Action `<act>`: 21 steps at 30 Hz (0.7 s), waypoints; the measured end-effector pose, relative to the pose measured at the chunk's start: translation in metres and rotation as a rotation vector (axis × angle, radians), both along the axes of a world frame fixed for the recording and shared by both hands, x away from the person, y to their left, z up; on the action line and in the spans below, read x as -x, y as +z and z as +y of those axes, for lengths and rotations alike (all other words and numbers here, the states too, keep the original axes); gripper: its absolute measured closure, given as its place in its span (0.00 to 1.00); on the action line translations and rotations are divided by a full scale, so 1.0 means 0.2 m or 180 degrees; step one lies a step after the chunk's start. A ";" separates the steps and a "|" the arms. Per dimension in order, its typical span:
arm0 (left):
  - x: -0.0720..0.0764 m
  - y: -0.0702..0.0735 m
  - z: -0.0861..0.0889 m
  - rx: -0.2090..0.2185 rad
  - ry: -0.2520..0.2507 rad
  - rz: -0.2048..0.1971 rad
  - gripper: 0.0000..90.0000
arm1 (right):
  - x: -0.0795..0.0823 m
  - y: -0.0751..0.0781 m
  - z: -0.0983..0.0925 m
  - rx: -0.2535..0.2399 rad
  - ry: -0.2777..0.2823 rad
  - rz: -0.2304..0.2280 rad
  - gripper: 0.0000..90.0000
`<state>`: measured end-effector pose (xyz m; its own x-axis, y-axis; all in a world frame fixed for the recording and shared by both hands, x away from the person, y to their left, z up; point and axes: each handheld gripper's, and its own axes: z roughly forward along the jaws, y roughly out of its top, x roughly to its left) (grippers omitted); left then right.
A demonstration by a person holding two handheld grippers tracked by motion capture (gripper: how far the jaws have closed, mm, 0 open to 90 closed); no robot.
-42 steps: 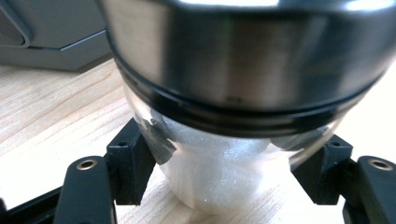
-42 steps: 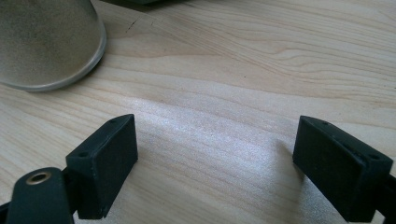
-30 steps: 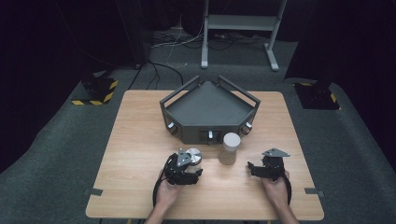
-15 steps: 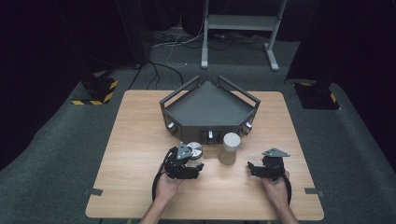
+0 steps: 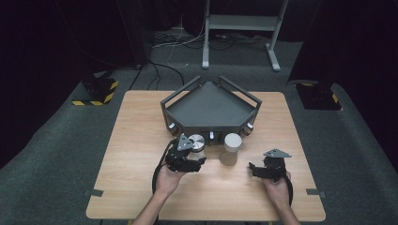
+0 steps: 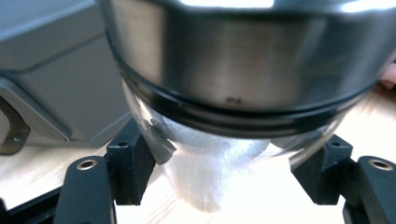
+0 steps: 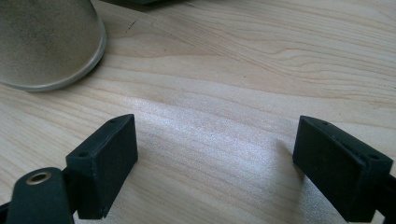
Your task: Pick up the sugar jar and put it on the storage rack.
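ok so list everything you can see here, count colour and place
shaker: 1, clear glass with steel cap, clamped in the left gripper, near the tray's front
metal cup: 1, silver-grey, upside down on the table between the grippers
tray: 1, dark grey, angular, table centre-back
table: 1, light wood
frame legs: grey, on the floor behind
left gripper: 1, black, shut on the shaker
right gripper: 1, black, open, over bare wood

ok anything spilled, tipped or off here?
Nothing spilled. The left gripper is shut on a glass jar with a steel lid, tilted rather than upright. The metal cup stands upright; the right gripper is open.
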<state>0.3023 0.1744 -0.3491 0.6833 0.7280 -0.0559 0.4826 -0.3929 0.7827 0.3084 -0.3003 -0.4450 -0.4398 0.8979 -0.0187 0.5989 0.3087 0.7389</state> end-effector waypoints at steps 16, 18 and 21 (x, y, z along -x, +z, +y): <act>-0.10 0.17 0.00 0.0011 -0.0039 -0.0084 0.34 | 0.00 0.00 0.00 -0.0001 -0.0001 0.0002 0.15; -0.12 0.19 0.00 0.0015 -0.0045 -0.0088 0.34 | 0.00 0.00 0.00 -0.0001 -0.0001 0.0002 0.15; -0.14 0.21 0.00 0.0036 -0.0032 -0.0092 0.34 | 0.00 0.00 0.00 0.0001 0.0002 -0.0002 0.15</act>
